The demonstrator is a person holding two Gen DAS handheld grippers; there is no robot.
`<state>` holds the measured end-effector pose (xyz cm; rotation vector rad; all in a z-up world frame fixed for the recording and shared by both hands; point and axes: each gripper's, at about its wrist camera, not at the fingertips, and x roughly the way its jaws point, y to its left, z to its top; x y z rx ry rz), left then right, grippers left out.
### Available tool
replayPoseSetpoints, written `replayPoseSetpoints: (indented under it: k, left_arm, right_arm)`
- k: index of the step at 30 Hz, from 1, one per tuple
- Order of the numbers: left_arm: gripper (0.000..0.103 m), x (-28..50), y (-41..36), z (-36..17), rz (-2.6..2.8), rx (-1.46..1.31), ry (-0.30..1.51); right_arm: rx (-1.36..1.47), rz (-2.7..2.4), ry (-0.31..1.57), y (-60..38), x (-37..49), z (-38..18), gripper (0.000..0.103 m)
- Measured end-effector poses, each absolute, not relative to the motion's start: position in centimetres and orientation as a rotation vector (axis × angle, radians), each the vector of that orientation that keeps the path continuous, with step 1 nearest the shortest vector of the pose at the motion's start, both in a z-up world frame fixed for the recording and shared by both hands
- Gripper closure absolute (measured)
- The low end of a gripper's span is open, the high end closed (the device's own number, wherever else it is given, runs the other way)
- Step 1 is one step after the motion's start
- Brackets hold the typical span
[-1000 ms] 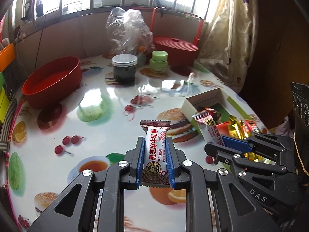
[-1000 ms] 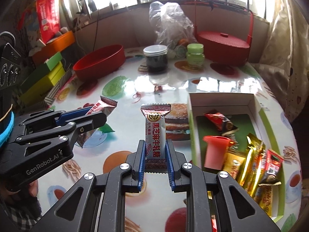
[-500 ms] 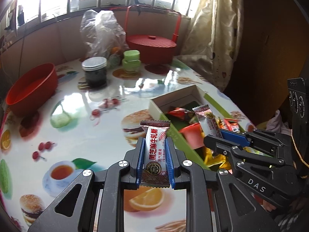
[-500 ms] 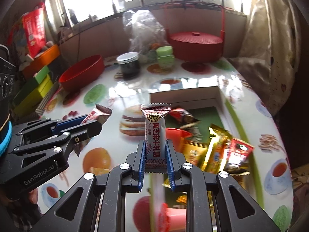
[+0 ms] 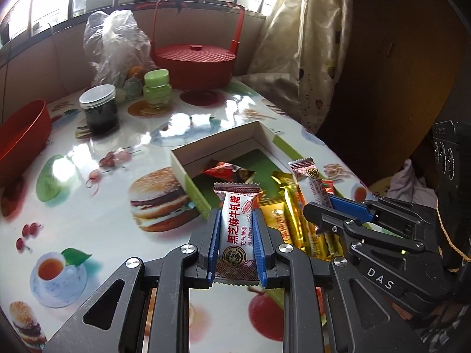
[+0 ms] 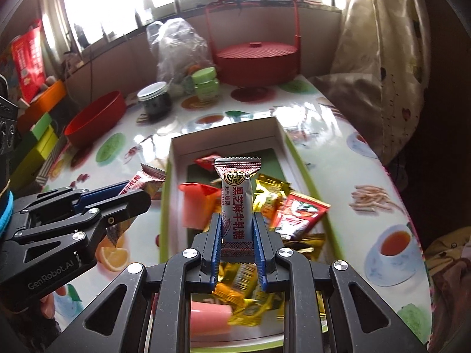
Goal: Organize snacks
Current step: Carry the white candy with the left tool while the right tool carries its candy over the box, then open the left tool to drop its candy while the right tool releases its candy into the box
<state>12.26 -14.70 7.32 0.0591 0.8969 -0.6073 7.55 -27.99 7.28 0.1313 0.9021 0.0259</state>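
My left gripper point(image 5: 236, 211) is shut on a white nougat candy point(image 5: 235, 235) with red print, held upright over the near left corner of the white-walled snack box point(image 5: 223, 144). My right gripper point(image 6: 237, 216) is shut on a matching candy point(image 6: 237, 194), above the box's point(image 6: 223, 132) contents: gold packets point(image 6: 270, 191), a red packet point(image 6: 297, 214) and an orange-red cup point(image 6: 197, 206). Each view shows the other gripper: the right one point(image 5: 319, 203) with its candy point(image 5: 309, 179), the left one point(image 6: 137, 192) with its candy point(image 6: 145, 178).
On the fruit-print tablecloth at the back stand a red bowl point(image 6: 94, 117), a dark jar point(image 5: 98, 108), a green jar point(image 5: 157, 86), a clear plastic bag point(image 5: 114, 47) and a red lidded basket point(image 5: 194, 61). A curtain point(image 5: 303, 44) hangs right; coloured boxes point(image 6: 38, 144) lie left.
Both grippers have carried their candies rightward across the table, from over the bare cloth beside the box to over the box itself. Both grips are unchanged.
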Motion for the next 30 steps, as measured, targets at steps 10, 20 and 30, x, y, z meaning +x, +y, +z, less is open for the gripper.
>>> replayPoseSetpoints:
  k: [10,20,30]
  left_arm:
    - [0.081,11.9,-17.0,5.8,-0.642,0.077,0.937]
    - [0.081,11.8,-17.5,4.9,-0.635,0.068,0.961]
    - [0.076,11.5,-17.1,4.9,-0.626,0.048,0.962]
  right_arm:
    - [0.137,-0.006,0.928,-29.5,7.3,6.5,0.084]
    - [0.158,-0.001,0.938,-29.8,7.0,5.9,0.084]
    - [0.167,0.003,0.927,-29.7,6.6,6.0,0.079]
